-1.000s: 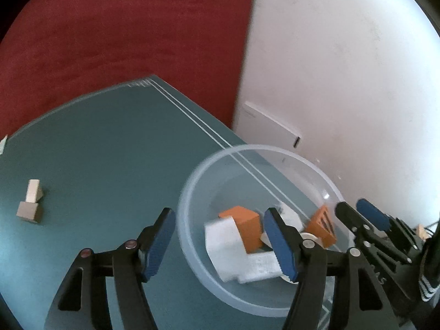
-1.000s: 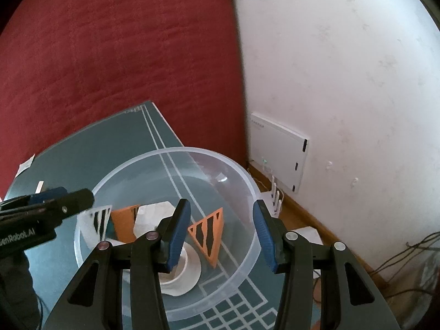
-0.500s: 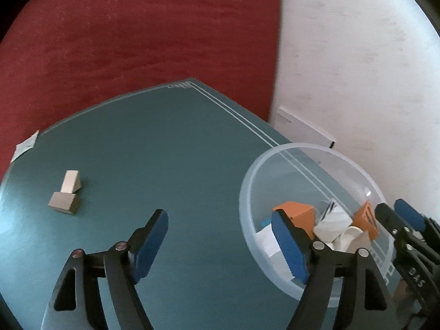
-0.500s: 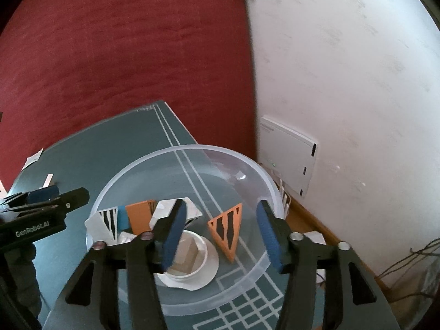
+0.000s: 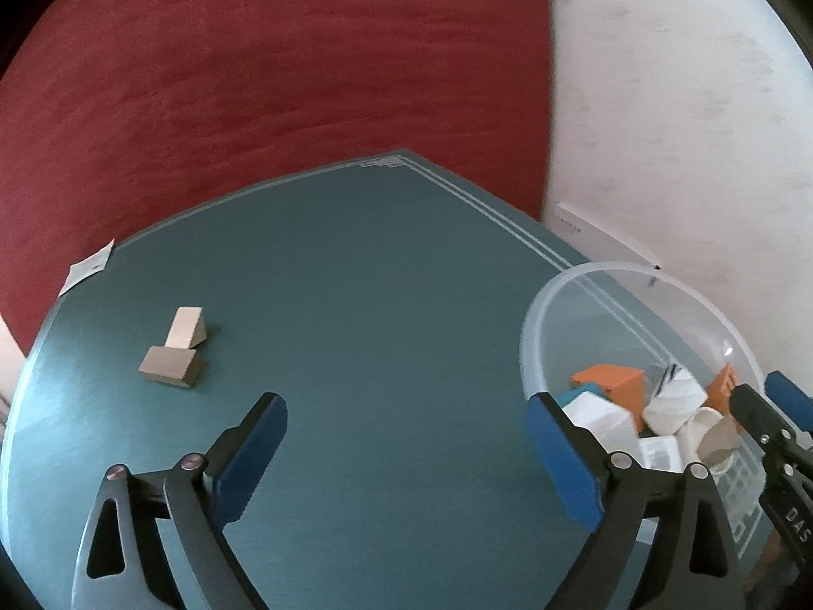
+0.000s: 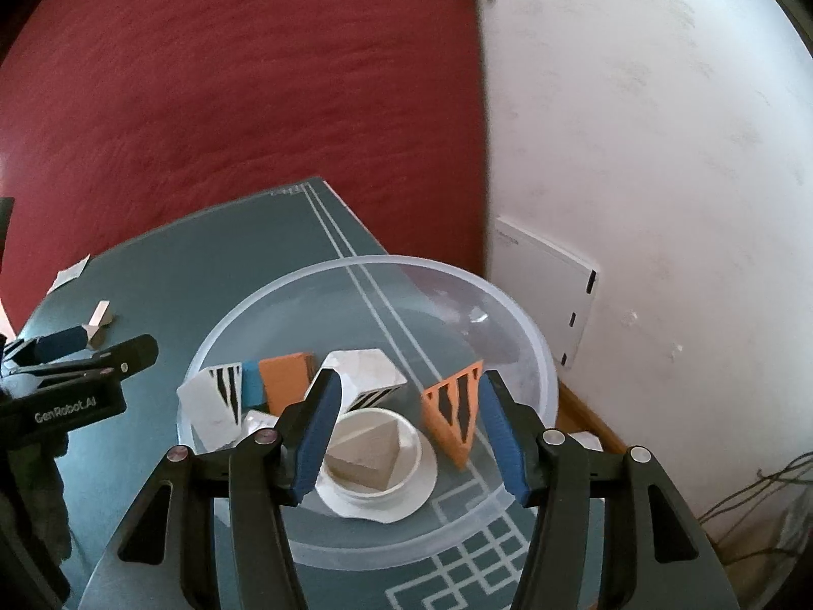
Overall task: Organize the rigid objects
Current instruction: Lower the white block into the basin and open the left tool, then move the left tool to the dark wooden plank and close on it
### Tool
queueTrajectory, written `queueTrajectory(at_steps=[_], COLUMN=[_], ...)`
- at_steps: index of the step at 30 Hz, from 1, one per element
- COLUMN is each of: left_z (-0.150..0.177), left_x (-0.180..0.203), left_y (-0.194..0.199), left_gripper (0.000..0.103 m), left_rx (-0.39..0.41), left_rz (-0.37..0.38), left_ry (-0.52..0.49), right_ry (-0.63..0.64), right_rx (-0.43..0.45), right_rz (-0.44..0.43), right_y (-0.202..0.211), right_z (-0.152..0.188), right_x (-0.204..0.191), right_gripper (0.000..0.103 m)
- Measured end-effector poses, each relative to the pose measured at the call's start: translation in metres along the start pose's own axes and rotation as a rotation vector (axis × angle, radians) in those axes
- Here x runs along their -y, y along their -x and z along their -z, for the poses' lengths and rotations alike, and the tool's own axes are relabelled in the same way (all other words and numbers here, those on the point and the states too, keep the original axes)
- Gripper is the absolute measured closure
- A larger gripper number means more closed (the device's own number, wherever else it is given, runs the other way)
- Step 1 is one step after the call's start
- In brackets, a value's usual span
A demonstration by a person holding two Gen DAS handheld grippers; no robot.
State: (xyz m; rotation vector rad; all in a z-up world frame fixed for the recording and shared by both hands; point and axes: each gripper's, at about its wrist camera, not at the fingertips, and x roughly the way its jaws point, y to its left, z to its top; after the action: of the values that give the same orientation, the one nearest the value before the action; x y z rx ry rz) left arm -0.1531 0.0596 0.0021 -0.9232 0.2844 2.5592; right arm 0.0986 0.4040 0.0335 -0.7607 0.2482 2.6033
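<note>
My left gripper (image 5: pixel 404 406) hangs over the bare teal table mat (image 5: pixel 381 279), its jaws opening wide with nothing between them. Two pale wooden blocks (image 5: pixel 178 351) lie together on the mat, ahead and to its left. The clear plastic bowl (image 6: pixel 355 262) holds an orange striped wedge (image 6: pixel 455 412), an orange block (image 6: pixel 284 376), white striped pieces (image 6: pixel 213 396) and a white cup (image 6: pixel 401 498) with a wooden wedge inside. My right gripper (image 6: pixel 409 381) is open above the bowl, over the cup, and grips nothing.
A red curtain hangs behind the table, with a white wall to its right. A white panel (image 6: pixel 549 295) is fixed low on that wall. A small paper slip (image 5: pixel 89 267) lies at the mat's far left edge. Cables lie on the floor at the right.
My left gripper has swung left, from over the bowl to over the bare mat, and its jaws have spread much wider. The right gripper has opened slightly and stayed over the bowl.
</note>
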Motion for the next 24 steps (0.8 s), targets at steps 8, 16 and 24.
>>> queueTrajectory(at_steps=[8, 16, 24], left_z=[0.002, 0.011, 0.013], left_x=[0.003, 0.006, 0.038], left_y=[0.012, 0.022, 0.038], left_gripper=[0.005, 0.005, 0.005], left_rx=[-0.017, -0.028, -0.039], left_rz=[-0.035, -0.066, -0.118], left_ry=[0.028, 0.055, 0.104], right_ry=[0.059, 0.107, 0.175], right_rx=[0.019, 0.014, 0.017], right_rz=[-0.007, -0.057, -0.144], right_y=[0.001, -0.001, 0.011], right_z=[0.003, 0.001, -0.004], right_x=[-0.018, -0.039, -0.073], right_gripper=[0.043, 0.042, 0.041])
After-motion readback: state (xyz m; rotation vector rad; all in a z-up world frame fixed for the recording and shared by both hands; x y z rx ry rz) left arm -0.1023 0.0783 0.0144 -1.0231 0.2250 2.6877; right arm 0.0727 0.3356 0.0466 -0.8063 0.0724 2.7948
